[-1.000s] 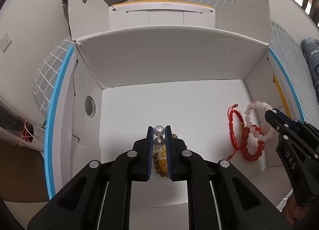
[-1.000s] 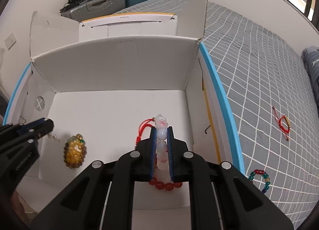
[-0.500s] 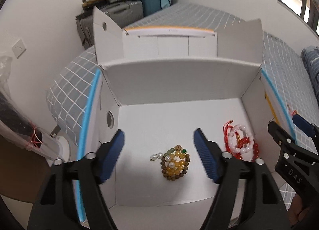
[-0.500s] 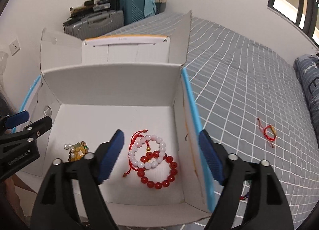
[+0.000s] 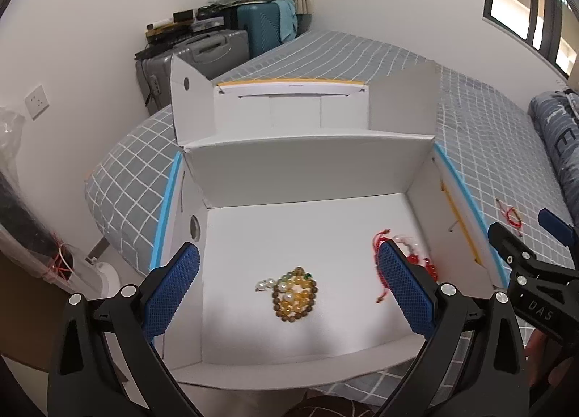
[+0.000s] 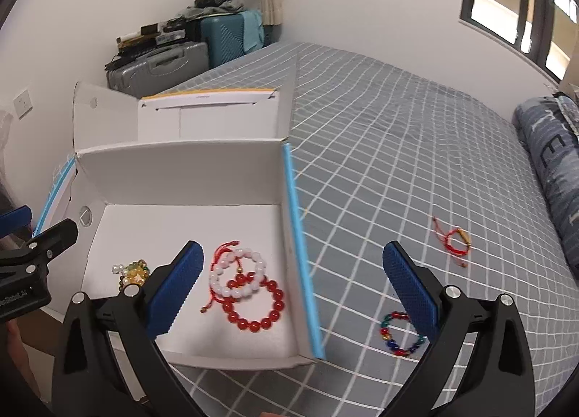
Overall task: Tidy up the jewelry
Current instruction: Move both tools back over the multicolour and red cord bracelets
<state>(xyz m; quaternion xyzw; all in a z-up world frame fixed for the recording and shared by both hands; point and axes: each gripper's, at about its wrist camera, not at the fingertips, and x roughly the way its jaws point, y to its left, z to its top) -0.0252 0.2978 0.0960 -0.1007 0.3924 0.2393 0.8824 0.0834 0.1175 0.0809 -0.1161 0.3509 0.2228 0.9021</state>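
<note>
Gridded bed (image 6: 398, 149) now carries only two loose bracelets, since both claws, left claw (image 5: 287, 285) and right claw (image 6: 291, 285), have let go, spread wide and empty above the box (image 5: 307, 167), their beads dropped inside.

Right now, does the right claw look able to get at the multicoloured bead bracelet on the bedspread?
Probably yes: the right claw is open, and the multicoloured bead bracelet lies uncovered on the bedspread, outside the box.

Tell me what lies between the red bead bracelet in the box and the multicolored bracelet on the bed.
In the right wrist view, only the box's blue-edged side wall separates red bead bracelet from multicolored bracelet; beyond it, bare bedsheet.
</note>
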